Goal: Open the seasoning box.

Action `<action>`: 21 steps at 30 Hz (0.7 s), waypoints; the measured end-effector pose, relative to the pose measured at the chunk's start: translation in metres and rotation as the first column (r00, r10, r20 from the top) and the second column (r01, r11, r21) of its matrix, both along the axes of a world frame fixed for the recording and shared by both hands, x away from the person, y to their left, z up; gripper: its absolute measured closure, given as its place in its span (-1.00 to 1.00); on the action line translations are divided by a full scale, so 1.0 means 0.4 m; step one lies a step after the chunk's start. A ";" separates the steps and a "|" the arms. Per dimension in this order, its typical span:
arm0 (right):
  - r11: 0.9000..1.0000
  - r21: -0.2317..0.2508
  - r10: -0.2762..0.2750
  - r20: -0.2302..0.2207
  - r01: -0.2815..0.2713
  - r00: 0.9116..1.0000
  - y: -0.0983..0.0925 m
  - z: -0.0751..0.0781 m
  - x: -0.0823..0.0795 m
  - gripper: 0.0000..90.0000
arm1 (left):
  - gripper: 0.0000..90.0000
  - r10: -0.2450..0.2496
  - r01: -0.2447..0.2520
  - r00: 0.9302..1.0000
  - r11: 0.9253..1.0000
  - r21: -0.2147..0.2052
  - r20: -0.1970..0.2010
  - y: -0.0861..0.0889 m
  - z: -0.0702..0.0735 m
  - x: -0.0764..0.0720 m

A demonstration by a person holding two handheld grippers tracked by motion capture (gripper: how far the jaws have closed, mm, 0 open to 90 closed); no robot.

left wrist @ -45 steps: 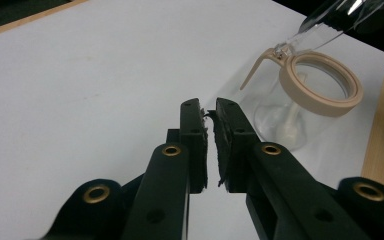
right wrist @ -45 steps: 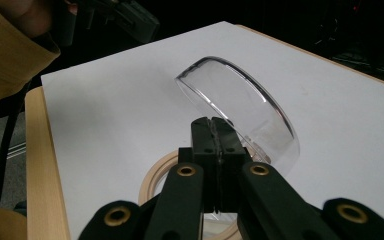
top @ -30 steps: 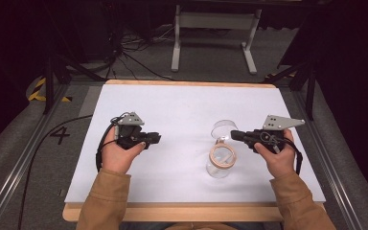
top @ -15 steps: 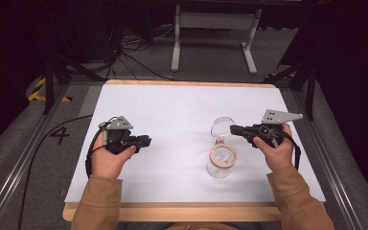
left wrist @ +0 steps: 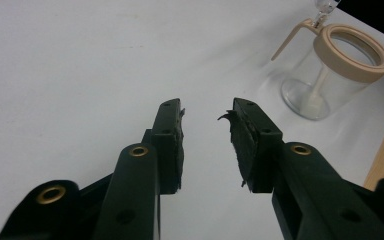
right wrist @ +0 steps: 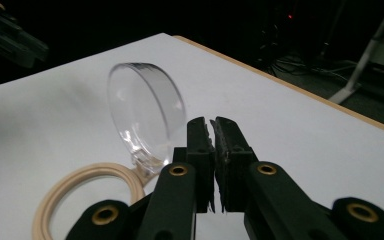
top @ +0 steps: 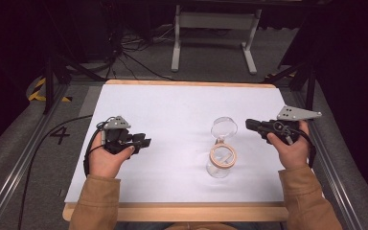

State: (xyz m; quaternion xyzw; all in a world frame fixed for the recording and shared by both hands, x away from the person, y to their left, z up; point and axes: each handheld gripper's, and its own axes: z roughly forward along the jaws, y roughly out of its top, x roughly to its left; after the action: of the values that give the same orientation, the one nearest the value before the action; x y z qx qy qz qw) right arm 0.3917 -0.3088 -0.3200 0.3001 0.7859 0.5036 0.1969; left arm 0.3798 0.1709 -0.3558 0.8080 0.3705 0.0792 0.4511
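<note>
Standing alone, one clear jar (top: 222,163), lid (top: 224,127) up, left tool (top: 145,142) released, right tool (top: 249,123) clenched empty

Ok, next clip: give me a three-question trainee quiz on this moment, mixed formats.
1. True or false: the jar's clear lid is swung open.
2. Which gripper has its jaws apart? A) left gripper B) right gripper C) both
3. Fill in: the jar stands on the white table, nearer the ____ gripper.

Key:
1. True. The lid stands up behind the tan rim.
2. A. The right gripper's jaws are together with nothing between them.
3. Right.
</note>
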 end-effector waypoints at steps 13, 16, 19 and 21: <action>0.990 -0.007 -0.143 -0.069 0.143 0.987 -0.105 -0.005 0.012 0.86 | 0.35 0.031 -0.028 0.999 0.998 0.062 -0.044 0.018 -0.021 0.021; 0.985 -0.032 -0.174 -0.096 0.172 0.980 -0.119 -0.021 0.021 0.84 | 0.34 0.031 -0.025 0.997 0.996 0.084 -0.068 0.019 -0.035 0.034; 0.977 -0.059 -0.212 -0.114 0.206 0.971 -0.134 -0.039 0.028 0.82 | 0.33 0.036 -0.027 0.995 0.995 0.093 -0.089 0.020 -0.052 0.052; 0.971 -0.060 -0.237 -0.147 0.230 0.960 -0.155 -0.056 0.034 0.79 | 0.32 0.040 -0.030 0.993 0.996 0.090 -0.107 0.019 -0.062 0.059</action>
State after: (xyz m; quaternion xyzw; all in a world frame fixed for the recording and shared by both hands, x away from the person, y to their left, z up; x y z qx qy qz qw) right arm 0.4054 -0.3707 -0.3425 0.4243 0.7683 0.4354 0.2004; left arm 0.4033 0.1784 -0.3805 0.8235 0.4049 0.0591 0.3928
